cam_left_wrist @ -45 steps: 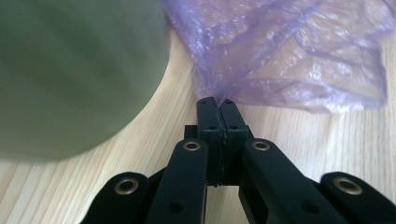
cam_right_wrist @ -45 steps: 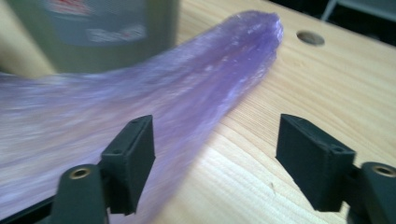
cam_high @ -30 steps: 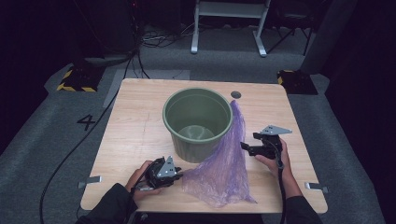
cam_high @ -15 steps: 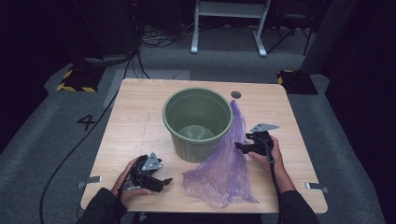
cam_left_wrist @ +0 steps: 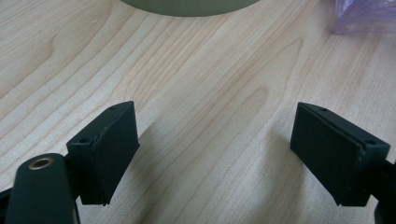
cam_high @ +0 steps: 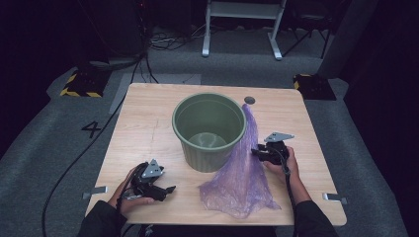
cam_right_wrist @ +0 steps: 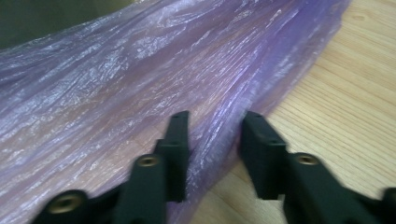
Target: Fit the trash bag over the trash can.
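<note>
A green bucket (cam_high: 210, 128) stands upright at the table's middle. A thin purple plastic bag (cam_high: 242, 182) leans from the bucket's right rim down onto the table front. My right gripper (cam_high: 254, 152) is at the bag's right side. In the right gripper view its jaws (cam_right_wrist: 212, 135) have just been closing. They stand a little apart around a fold of the bag (cam_right_wrist: 116, 84), and I see no firm pinch. My left gripper (cam_high: 167, 190) lies low at the front left, its jaws (cam_left_wrist: 215, 135) just opened wide over bare wood. Its view catches the bucket's base (cam_left_wrist: 187, 4) and the bag's corner (cam_left_wrist: 364, 16).
The wooden table (cam_high: 148, 123) has a small round hole (cam_high: 249, 100) behind the bucket and metal brackets (cam_high: 95, 190) at its front corners. Cables, a white stand (cam_high: 242, 24) and yellow-black blocks (cam_high: 79, 86) sit on the grey floor beyond.
My left gripper pulled leftward away from the bag's lower edge and its jaws opened. My right gripper edged in onto the bag and its jaws narrowed.
</note>
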